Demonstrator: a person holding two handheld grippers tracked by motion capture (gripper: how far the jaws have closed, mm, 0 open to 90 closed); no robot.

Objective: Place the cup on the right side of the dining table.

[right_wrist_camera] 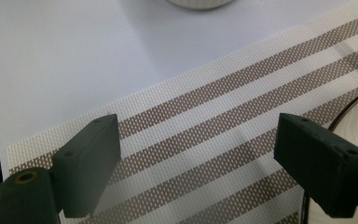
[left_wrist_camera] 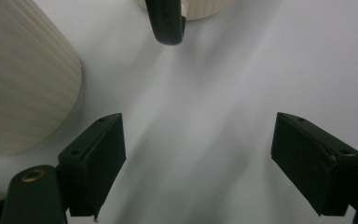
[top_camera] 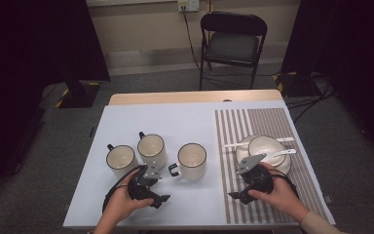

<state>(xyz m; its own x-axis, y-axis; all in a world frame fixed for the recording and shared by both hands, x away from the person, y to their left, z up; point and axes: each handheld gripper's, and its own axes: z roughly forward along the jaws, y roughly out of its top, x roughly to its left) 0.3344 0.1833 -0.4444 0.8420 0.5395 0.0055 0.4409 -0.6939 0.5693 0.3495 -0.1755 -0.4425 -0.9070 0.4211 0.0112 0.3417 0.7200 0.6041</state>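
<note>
Near the mugs (top_camera: 152,150), left gripper (left_wrist_camera: 198,163) low, jaws apart; right gripper (right_wrist_camera: 198,163) likewise

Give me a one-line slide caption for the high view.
Two open hand-held grippers, left gripper and right gripper, hover near three cream black-rimmed mugs and stacked cream bowls on a striped placemat.

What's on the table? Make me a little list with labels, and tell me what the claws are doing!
mugs: three cream mugs with dark rims, left mug, middle mug, right mug
striped mat: on the table's right side
bowls: stacked on the striped mat, white spoons resting on them
left claw: open, holding nothing, just in front of the mugs
right claw: open, holding nothing, over the striped mat beside the bowls
chair: dark, behind the table
</note>
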